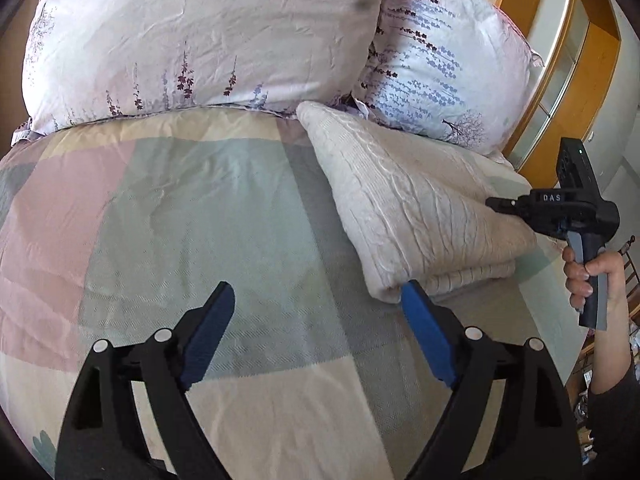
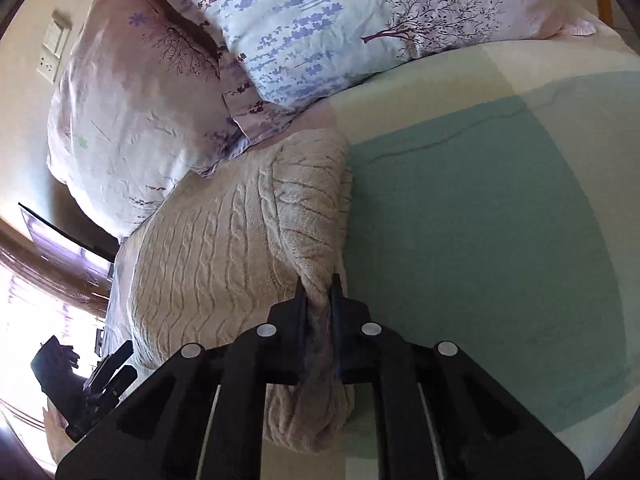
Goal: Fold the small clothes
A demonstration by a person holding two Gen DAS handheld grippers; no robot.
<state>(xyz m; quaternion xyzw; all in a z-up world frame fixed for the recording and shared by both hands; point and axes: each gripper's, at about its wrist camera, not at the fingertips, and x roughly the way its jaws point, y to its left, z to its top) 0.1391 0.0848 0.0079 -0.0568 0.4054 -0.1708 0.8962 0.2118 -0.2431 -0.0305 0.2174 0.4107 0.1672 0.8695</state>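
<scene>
In the left wrist view, the left gripper (image 1: 318, 294) is hovering wide-fingered at bottom centre, the folded cream sweater (image 1: 416, 208) lying centre-right on the bed (image 1: 180, 220). In the right wrist view, the right gripper (image 2: 318, 286) is pinching the sweater's edge at centre, below the pillows (image 2: 320, 32).

A pastel checked bedspread (image 1: 224, 200) lies beneath and ahead of the fingers, with two floral pillows (image 1: 192, 36) (image 2: 340, 28) propped beyond them, a wooden cabinet (image 1: 580, 92) far right.
</scene>
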